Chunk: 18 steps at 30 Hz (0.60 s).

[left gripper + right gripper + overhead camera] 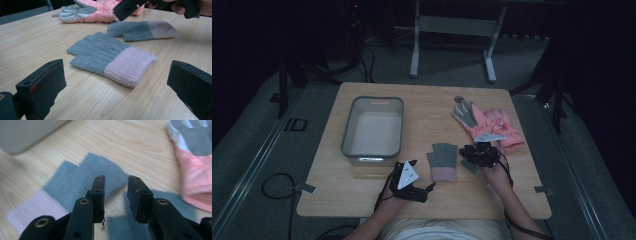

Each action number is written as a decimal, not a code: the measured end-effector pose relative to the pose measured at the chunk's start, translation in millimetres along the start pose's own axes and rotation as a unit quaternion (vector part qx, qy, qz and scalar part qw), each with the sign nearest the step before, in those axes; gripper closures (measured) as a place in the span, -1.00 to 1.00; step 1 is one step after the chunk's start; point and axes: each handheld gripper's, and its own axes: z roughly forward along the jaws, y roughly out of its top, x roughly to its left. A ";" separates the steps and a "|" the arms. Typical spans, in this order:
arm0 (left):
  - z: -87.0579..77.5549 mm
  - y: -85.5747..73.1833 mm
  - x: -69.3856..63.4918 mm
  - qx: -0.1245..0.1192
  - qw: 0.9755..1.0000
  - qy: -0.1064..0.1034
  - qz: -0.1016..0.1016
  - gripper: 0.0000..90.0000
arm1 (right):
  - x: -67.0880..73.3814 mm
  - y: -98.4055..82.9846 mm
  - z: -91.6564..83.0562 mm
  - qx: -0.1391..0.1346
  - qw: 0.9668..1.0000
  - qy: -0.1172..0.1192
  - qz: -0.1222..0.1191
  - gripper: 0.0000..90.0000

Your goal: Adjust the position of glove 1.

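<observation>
Right gripper (pixel 473 156) above the second grey glove (pixel 142 29)
Its jaws are a little apart, nothing between them, beside the near grey glove (pixel 442 161).

Bin (pixel 373 131) left of 2 knit gloves (pixel 443 161); ski gloves (pixel 484 121) probably behind.

Dim lab, lone wooden table (pixel 362 195), floor cables (pixel 274 182), metal stand (pixel 452 30)

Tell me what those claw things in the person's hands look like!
Each hand holds a black gripper with two flat, blocky jaws. The left gripper has a grey three-cornered plate with small dark dots on top, and one jaw pad shows a red mark. The right gripper carries a plate too, and its arms show brass-ringed holes. Black cables trail back along the bare forearms.
</observation>
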 end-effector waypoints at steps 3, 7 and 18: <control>0.1 0.1 0.4 0.002 1.000 0.000 -0.001 -0.98 | -12.3 -6.4 -4.9 0.013 1.000 0.005 -0.020 0.50; 0.3 0.2 0.4 0.002 1.000 -0.001 -0.001 -0.98 | -27.4 -18.3 -10.4 0.030 0.999 0.015 -0.040 0.49; 0.4 0.1 0.5 0.002 1.000 0.000 -0.004 -0.98 | -50.1 -39.1 -5.9 0.076 0.996 0.021 -0.041 0.34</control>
